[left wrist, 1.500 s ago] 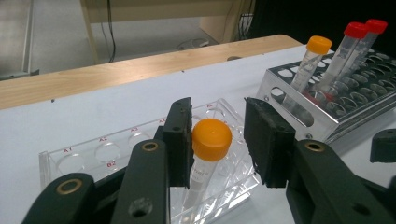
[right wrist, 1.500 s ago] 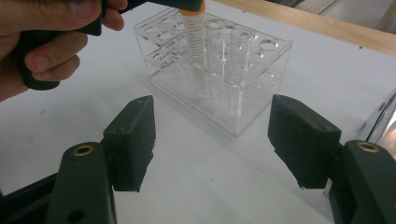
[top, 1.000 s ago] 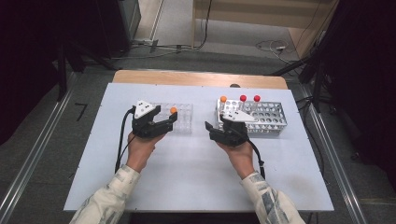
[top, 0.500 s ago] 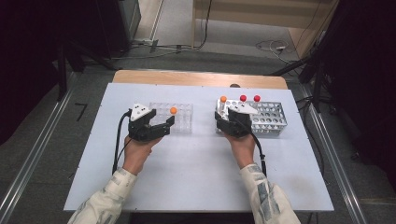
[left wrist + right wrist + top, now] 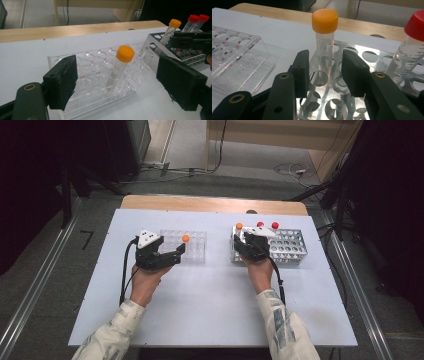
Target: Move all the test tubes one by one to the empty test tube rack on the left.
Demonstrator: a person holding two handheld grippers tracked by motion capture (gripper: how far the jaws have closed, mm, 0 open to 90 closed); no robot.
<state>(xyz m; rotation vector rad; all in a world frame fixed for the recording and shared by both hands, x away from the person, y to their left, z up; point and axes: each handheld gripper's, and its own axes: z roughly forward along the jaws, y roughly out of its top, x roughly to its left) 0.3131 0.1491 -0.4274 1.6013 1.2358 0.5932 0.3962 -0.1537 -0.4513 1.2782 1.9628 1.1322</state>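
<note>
Left gripper (image 5: 115, 82) fingers have just spread, released; an orange-capped tube (image 5: 119, 67) leans in the clear rack (image 5: 75, 100) between them. Right gripper (image 5: 325, 72) fingers, just narrowing, flank another tube (image 5: 325, 40) in the metal rack (image 5: 342, 105), not yet pressing.

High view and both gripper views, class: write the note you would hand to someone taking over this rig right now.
Left tongs: open, jaws just widened, standing either side of the orange-capped tube that leans in the clear plastic rack; not gripping it.
Right tongs: open, jaws just been closing, not yet pressing the second orange-capped tube, which stands upright in the metal rack ahead of the jaws.
Two red-capped tubes also stand in the metal rack.
Done: one orange tube sits in the clear rack.
Left, probably: grip the metal rack's orange tube and carry it over; whether the red ones follow is unclear.
</note>
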